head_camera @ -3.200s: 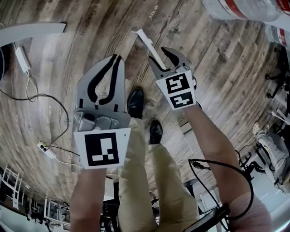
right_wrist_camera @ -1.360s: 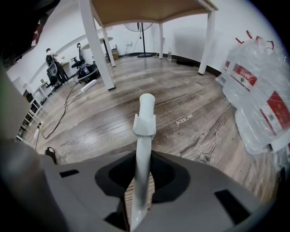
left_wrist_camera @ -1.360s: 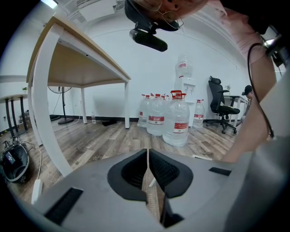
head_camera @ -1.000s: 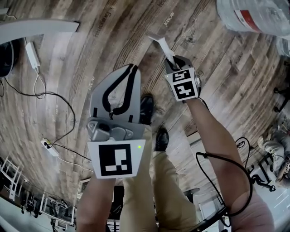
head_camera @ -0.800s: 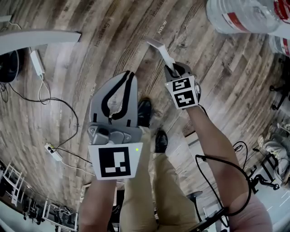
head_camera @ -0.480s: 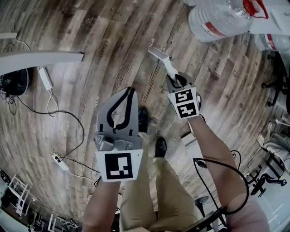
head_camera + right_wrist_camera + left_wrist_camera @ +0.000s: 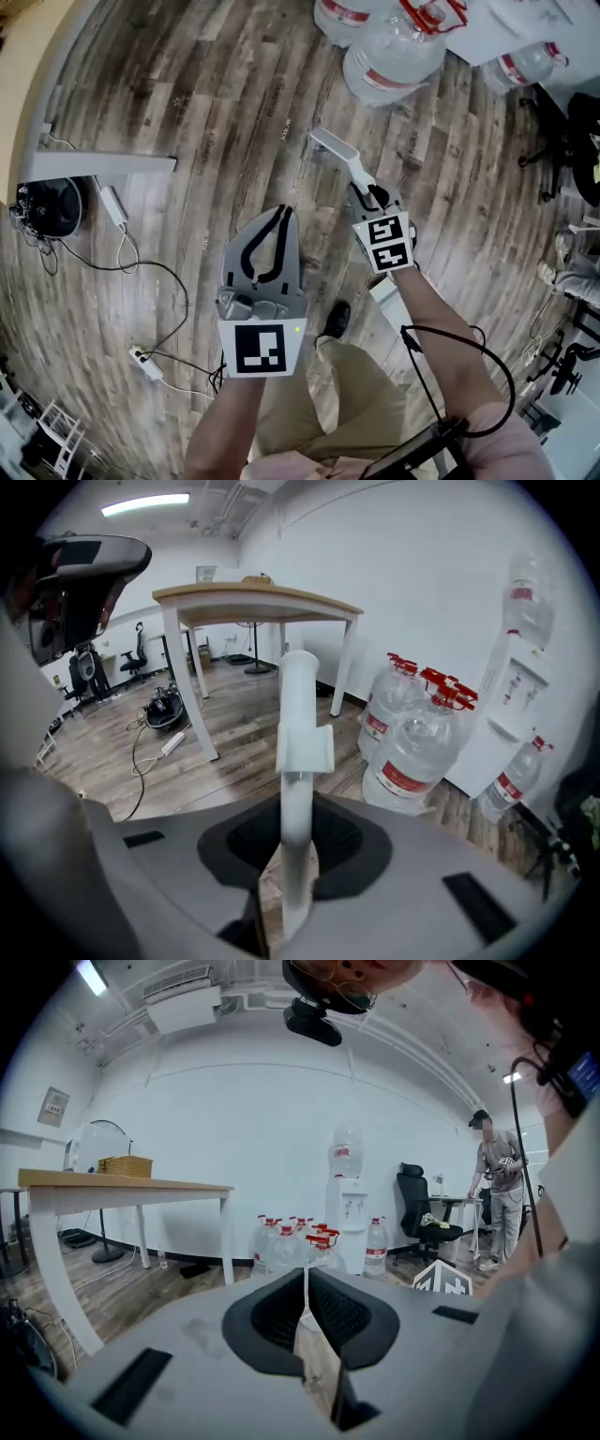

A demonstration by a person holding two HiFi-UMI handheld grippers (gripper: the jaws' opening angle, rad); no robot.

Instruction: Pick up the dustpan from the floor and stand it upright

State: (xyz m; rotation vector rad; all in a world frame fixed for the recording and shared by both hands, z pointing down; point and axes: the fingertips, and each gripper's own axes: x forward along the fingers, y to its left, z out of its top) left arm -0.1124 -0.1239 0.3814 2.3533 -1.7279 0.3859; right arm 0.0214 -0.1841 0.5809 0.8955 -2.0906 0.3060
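I have the white plastic dustpan handle (image 7: 298, 714) pinched in the right gripper (image 7: 295, 841): its dark pads press on the shaft from both sides, and the shaft rises out of them, nearly upright in that gripper's view, past a squarish white clip to a rounded top end. From the head view the handle (image 7: 339, 155) slants up and to the left out of the right gripper (image 7: 372, 197), over bare wood-plank floor (image 7: 216, 103). The part below the jaws is hidden by the gripper and my arm, so I cannot tell whether the pan touches the floor. The left gripper (image 7: 281, 214) hangs just left of it, apart from the handle, claw pressed together at the tips with nothing in it; in its own view the left gripper (image 7: 305, 1283) shows only floor through the slit behind the tips. A black shoe (image 7: 336, 319) stands below the two grippers. Ahead and to the right is a cluster of large clear water bottles with red caps (image 7: 394, 61), near the handle's far end but not touching it. They stand on the floor beyond the right corner of the wooden tabletop on white legs (image 7: 253, 597), in front of a white water dispenser (image 7: 520, 686). Left of the handle the planks lie open as far as the table's near leg. A white power strip with its cable (image 7: 145, 364) lies towards the left edge, well apart.
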